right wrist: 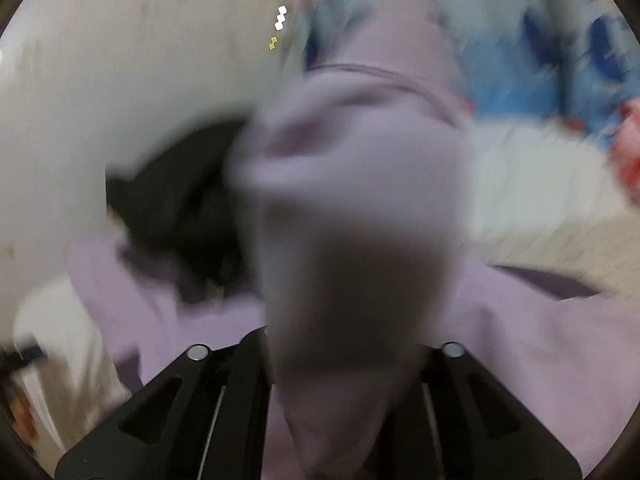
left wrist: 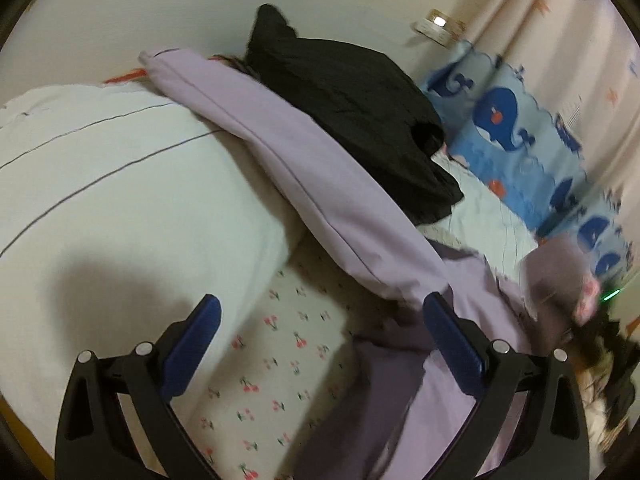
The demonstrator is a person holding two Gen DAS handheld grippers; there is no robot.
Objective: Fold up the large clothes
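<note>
Left gripper (left wrist: 320, 344): fingers spread, empty, angled down over sheet (left wrist: 276, 360). Right gripper (right wrist: 344, 360): pinched lilac garment (right wrist: 352, 184), bunched toward 12 o'clock.

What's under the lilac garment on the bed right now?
The lilac garment drapes over the white striped pillow and the cherry-print sheet. The black garment lies beside it, its near edge apparently tucked under. Anything beneath the lilac fabric itself is covered.
</note>
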